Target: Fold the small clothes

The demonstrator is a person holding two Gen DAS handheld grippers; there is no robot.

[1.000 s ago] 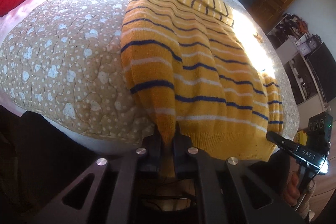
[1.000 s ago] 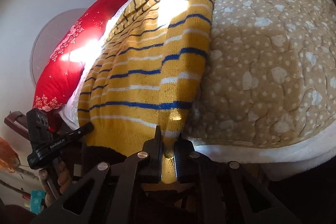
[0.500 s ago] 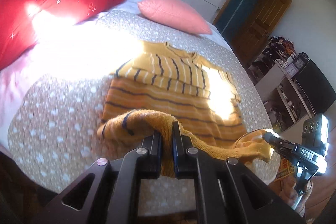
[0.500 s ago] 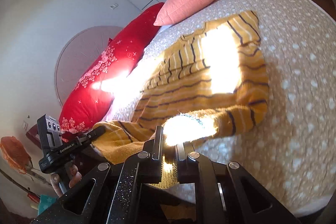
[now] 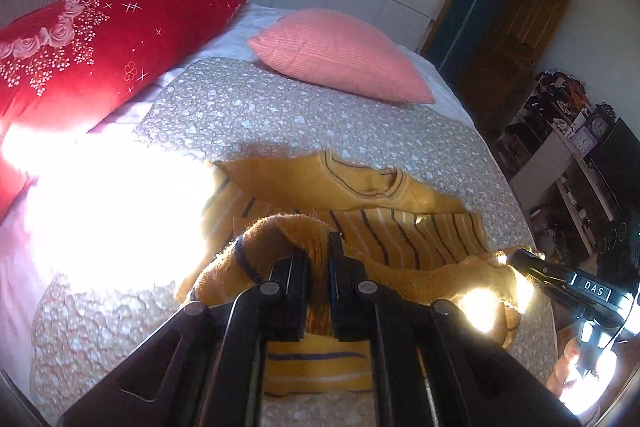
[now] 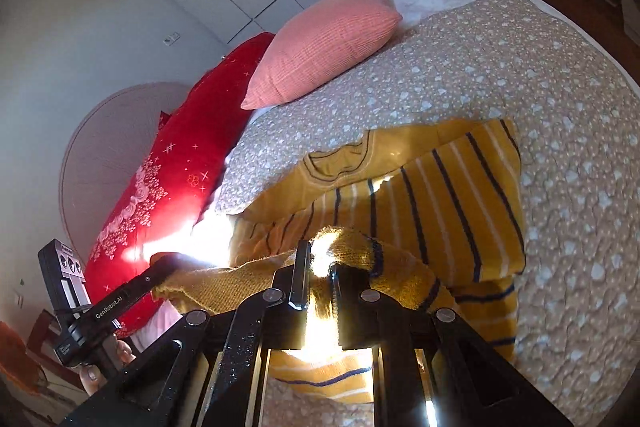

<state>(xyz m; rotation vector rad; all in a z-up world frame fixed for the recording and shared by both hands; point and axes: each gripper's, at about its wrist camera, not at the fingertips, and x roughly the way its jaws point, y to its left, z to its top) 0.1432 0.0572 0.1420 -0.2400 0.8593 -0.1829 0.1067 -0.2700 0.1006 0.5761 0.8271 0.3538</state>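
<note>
You've got the yellow striped sweater [image 5: 400, 235] by its bottom hem, one corner in each tool, and it's lifted off the bed! The left gripper [image 5: 318, 259] is clamped tight on a bunched fold of knit, and the right gripper [image 6: 320, 275] is pinched just as firmly on the other hem corner, sun blazing off the wool between its jaws. The hem edge hangs stretched between the two tools, sagging a little in the middle.

The rest of the sweater lies on the spotted quilt [image 5: 280, 119], collar [image 5: 372, 183] towards the pink pillow [image 5: 340, 55], with the sleeves apparently already folded across the chest. The red pillow [image 5: 100, 39] sits off to the side, well clear.

This looks like the bottom-to-top fold, about midway through the job. What's next, by my reading: carry both corners forward together towards the collar, keep them level and equally spaced so the hem lands square, then lower and let go only once the cloth rests flat. Watch that slack middle; if it droops first, you may get a wrinkle under the fold.
</note>
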